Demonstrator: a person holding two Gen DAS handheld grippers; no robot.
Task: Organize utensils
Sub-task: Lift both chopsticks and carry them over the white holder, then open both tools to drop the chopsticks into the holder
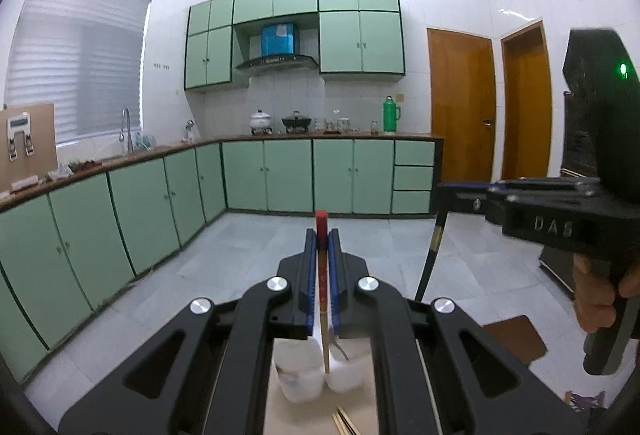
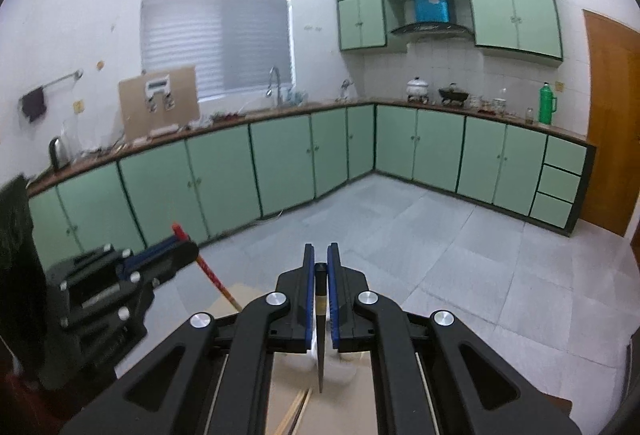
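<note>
Looks like the sorting is somewhere in the middle: the red-topped chopstick is pinched between the fingers of the left tool, pointing straight down with its tip just above or just inside the white holder directly below the tool, and I can't tell which. The right tool is clamped on a dark chopstick the same way, its tip hanging right over the white cups underneath. So two sticks are on their way in and not yet dropped, I'd guess. The holder seems to be two white compartments side by side; something thin and metallic, maybe a fork, leans in the one on the right of the left tool, the other looks mostly empty but it's half hidden. A few pale wooden chopsticks lie loose on the worktop nearer than the holder, so those are left to do.
</note>
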